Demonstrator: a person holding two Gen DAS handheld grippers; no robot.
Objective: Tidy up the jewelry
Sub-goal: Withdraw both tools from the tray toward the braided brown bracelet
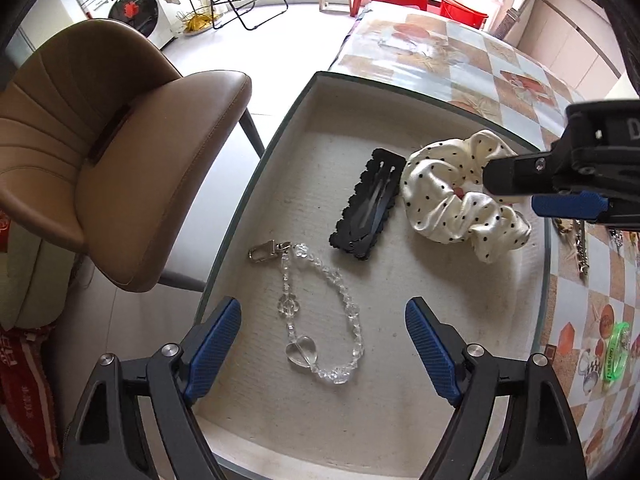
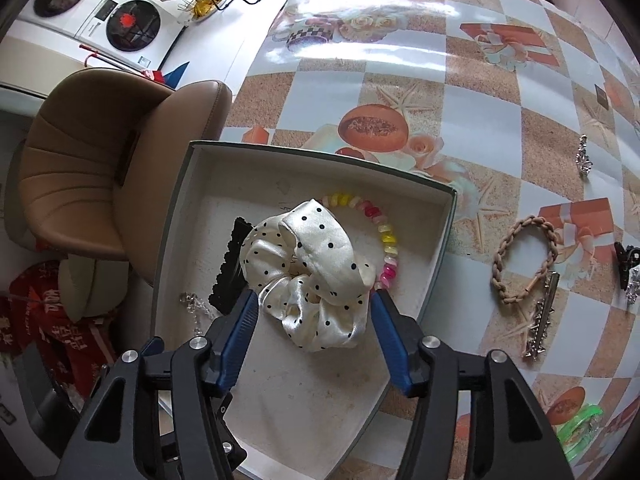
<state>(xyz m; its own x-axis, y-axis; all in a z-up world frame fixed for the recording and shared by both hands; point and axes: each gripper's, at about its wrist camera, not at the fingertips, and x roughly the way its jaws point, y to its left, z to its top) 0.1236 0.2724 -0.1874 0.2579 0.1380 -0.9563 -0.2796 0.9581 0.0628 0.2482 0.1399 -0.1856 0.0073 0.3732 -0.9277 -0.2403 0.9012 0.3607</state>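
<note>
Sunlit tile floor, a washing machine (image 1: pixel 132 10) and a tan chair (image 1: pixel 120 168) fill the background of your left wrist view, with the checked tabletop (image 1: pixel 500 68) running off to the right. On the tabletop sits a shallow box (image 1: pixel 320 80) with a pale lining. Your left tongs (image 1: pixel 322 344) stand wide open over it, gripping nothing; the clear bead chain (image 1: pixel 316 312) with its heart bead and metal clasp lies flat on the lining between the two blue pads without touching them. Beyond it lies a black scalloped hair clip (image 1: pixel 366 208), and just beside that the white polka-dot scrunchie (image 1: pixel 448 200), with your right tongs (image 1: pixel 560 196) reaching in over it from the right edge.

Your right wrist view shows the same box (image 2: pixel 448 216) from above. The right tongs (image 2: pixel 312 320) are parted, the scrunchie (image 2: pixel 312 264) resting on the lining between the fingers; the pads sit close at its sides but do not squeeze it. A coloured bead bracelet (image 2: pixel 384 236) curves behind the scrunchie, the black clip (image 2: pixel 228 272) lies to its left. Outside the box, on the tabletop, lie a braided tan hair tie (image 2: pixel 528 256), a rhinestone clip (image 2: pixel 540 320) and a green clip (image 2: pixel 576 428).
</note>
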